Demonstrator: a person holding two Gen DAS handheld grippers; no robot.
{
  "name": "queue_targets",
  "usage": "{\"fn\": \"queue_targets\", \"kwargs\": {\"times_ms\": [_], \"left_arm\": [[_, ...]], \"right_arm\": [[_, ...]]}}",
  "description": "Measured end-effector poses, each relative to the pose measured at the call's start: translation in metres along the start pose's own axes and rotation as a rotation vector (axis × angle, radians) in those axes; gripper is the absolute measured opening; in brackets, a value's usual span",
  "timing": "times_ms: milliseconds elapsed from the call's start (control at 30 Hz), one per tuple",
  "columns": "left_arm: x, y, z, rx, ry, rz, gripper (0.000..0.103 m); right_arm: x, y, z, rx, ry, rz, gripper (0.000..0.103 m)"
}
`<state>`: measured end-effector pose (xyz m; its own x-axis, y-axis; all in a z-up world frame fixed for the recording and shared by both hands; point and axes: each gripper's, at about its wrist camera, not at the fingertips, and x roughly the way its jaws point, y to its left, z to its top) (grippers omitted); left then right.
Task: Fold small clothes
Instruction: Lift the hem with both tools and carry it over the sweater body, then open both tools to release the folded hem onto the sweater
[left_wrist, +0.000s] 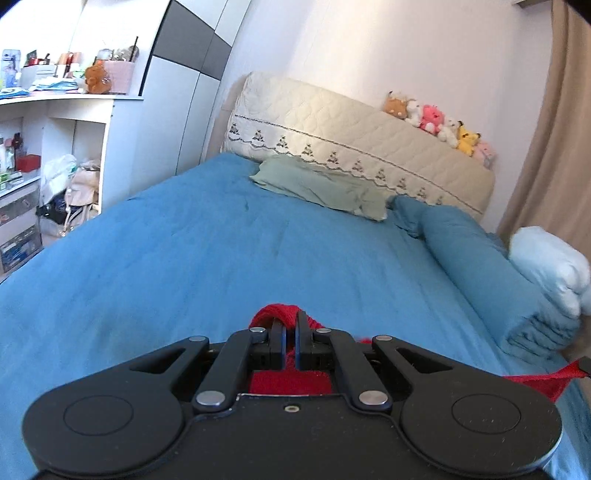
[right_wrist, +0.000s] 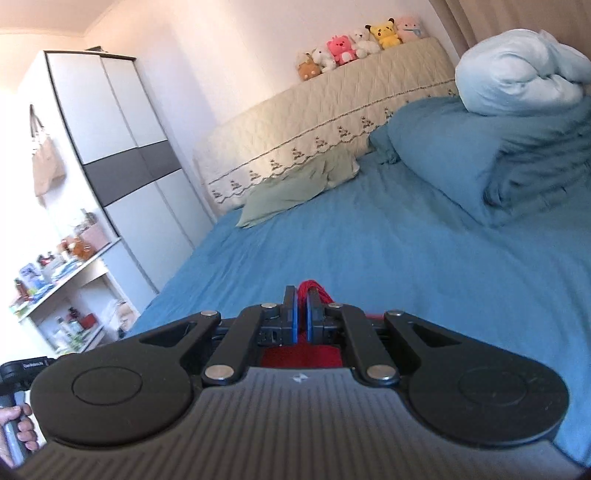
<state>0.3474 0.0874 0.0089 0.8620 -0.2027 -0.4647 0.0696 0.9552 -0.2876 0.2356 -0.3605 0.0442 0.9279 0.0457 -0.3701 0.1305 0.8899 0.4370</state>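
Blue bedspread (left_wrist: 184, 258), hand-held grippers pinching bunched red knit garment (left_wrist: 275, 315)

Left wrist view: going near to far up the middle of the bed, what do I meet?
left gripper shut on the red cloth → blue bedspread → green pillow → quilted headboard → wall

Red cloth (left_wrist: 275, 315) against a blue bed (left_wrist: 184, 251)

Black grippers (left_wrist: 291, 325) with blue pads (right_wrist: 294, 317) – a cream quilted headboard (left_wrist: 332, 122) edged in a dark sprig pattern, a sage-green pillow (left_wrist: 317, 182), a pale blue bundle (right_wrist: 517, 70), a white-and-grey wardrobe (right_wrist: 122, 147).
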Motion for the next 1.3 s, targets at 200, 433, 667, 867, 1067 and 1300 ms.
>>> {"fn": "queue_targets", "kwargs": {"times_ms": [200,433,667,867,1067,1300], "left_arm": [[0.120,-0.004,-0.001,-0.009,0.059,0.039,0.004],[0.220,0.019,-0.040,-0.081,0.151,0.102,0.004],[0.253,0.029,-0.047,-0.111,0.153,0.132,0.010],[0.219,0.016,-0.040,-0.023,0.023,0.190,0.098],[0.174,-0.012,-0.071,0.149,0.058,0.035,0.103],[0.186,-0.010,-0.122,0.191,0.227,0.039,0.103]], "right_arm": [[0.132,-0.028,0.001,0.007,0.073,-0.077,0.020],[0.245,-0.068,-0.044,-0.016,0.177,-0.144,0.020],[0.295,-0.086,-0.060,-0.009,0.181,-0.196,0.021],[0.281,-0.069,-0.071,-0.175,0.084,-0.269,0.098],[0.242,-0.039,-0.102,-0.286,0.085,-0.112,0.102],[0.258,-0.049,-0.154,-0.260,0.231,-0.103,0.101]]}}
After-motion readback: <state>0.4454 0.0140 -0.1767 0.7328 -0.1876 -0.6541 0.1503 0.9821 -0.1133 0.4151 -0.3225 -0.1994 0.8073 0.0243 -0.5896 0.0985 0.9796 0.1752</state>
